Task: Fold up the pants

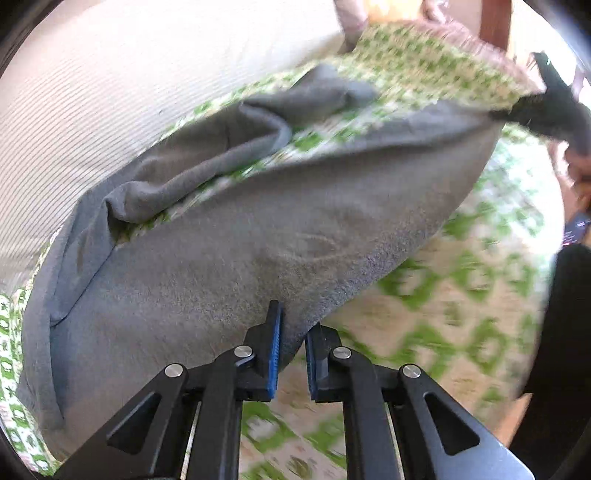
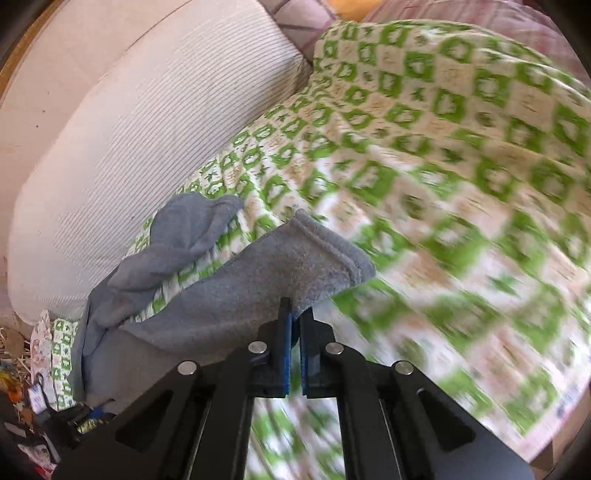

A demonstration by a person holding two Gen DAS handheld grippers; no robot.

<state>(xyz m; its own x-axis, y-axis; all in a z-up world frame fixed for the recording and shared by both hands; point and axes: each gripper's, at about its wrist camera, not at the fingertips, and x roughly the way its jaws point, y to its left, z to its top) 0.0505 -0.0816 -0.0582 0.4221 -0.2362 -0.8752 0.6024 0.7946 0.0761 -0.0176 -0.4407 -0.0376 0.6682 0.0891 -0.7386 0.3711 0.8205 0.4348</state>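
Observation:
Grey fleece pants (image 1: 258, 240) lie stretched over a bed with a green-and-cream patterned cover (image 1: 461, 295). My left gripper (image 1: 293, 332) is shut on the near edge of one pant leg, lifted a little off the cover. My right gripper (image 2: 295, 321) is shut on the hem end of the same leg (image 2: 295, 266); it shows in the left wrist view (image 1: 546, 99) at the far right, holding the leg's far end. The other leg (image 2: 184, 236) lies crumpled further back, towards the pillow.
A large white ribbed pillow (image 2: 129, 155) lies along the left of the bed. A pink quilt (image 2: 480, 18) sits at the head. Clutter (image 2: 33, 387) lies on the floor at lower left. The bed cover (image 2: 443, 166) stretches to the right.

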